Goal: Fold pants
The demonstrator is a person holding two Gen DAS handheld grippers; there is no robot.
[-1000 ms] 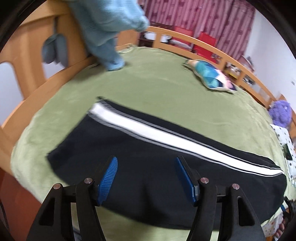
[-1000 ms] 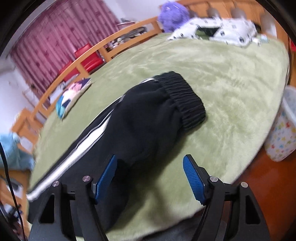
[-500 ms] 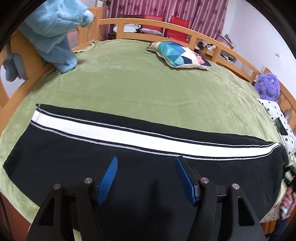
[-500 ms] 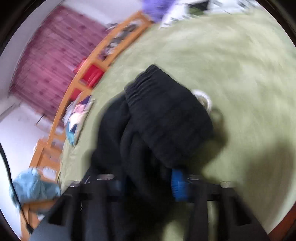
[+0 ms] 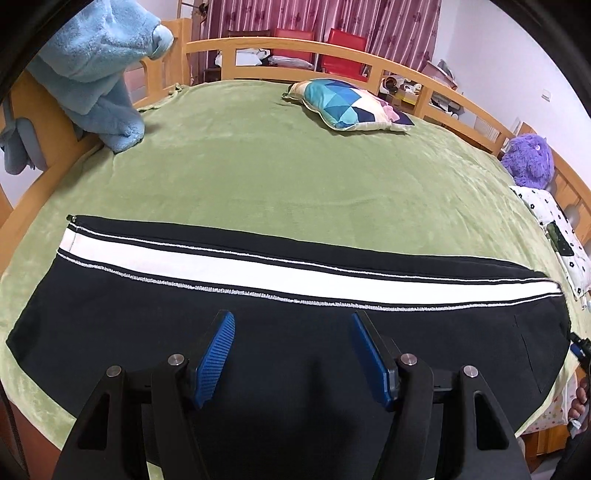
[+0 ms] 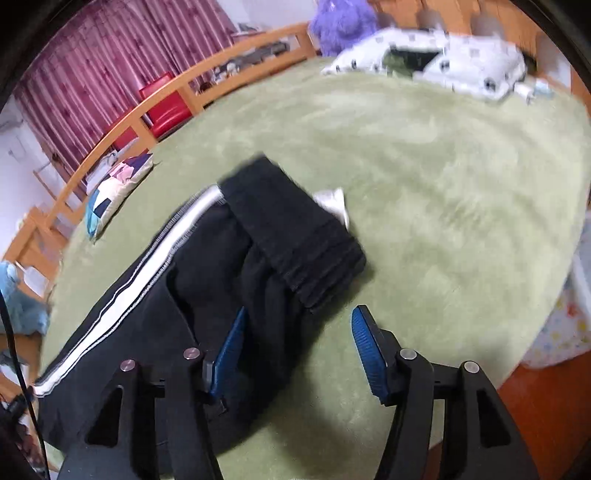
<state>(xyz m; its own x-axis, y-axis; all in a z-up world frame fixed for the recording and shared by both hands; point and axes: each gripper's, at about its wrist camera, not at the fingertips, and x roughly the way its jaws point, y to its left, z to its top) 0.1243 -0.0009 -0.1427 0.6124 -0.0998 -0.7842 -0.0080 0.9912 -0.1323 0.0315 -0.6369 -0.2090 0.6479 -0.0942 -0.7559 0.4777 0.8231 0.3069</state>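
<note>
- Pants [image 5: 288, 343] lie stretched flat across the near side of the bed [image 5: 295, 177], black with a white stripe [image 5: 229, 264] running lengthwise between thin white lines.
- I see my left gripper [image 5: 291, 354] over the middle of the black cloth, its blue fingers [image 5: 216, 356] spread wide with nothing between them.
- From the right wrist I get the waist end: the ribbed waistband [image 6: 295, 236] is turned over on top of the fabric, and a bit of white drawstring [image 6: 332, 201] peeks out at its far edge.
- My right gripper [image 6: 299, 350] sits at the near corner of that waist end, fingers [image 6: 364, 345] apart; the left pad is against bunched black cloth, the right pad is over bare green blanket. Nothing is pinched.
- The right view is somewhat blurred, so finer folds at the waist I cannot make out.
- On the far side of the bed a patchwork cushion [image 5: 351, 107] rests well apart from the pants.
- A light blue fleece [image 5: 99, 66] hangs over the wooden bed rail [image 5: 295, 46] on the left.
- A purple plush toy [image 5: 528, 160] sits at the right end beside a white patterned pillow [image 5: 557, 236].
- Maroon curtains [image 5: 314, 16] and red chairs [image 5: 343, 40] stand behind the rail.
</note>
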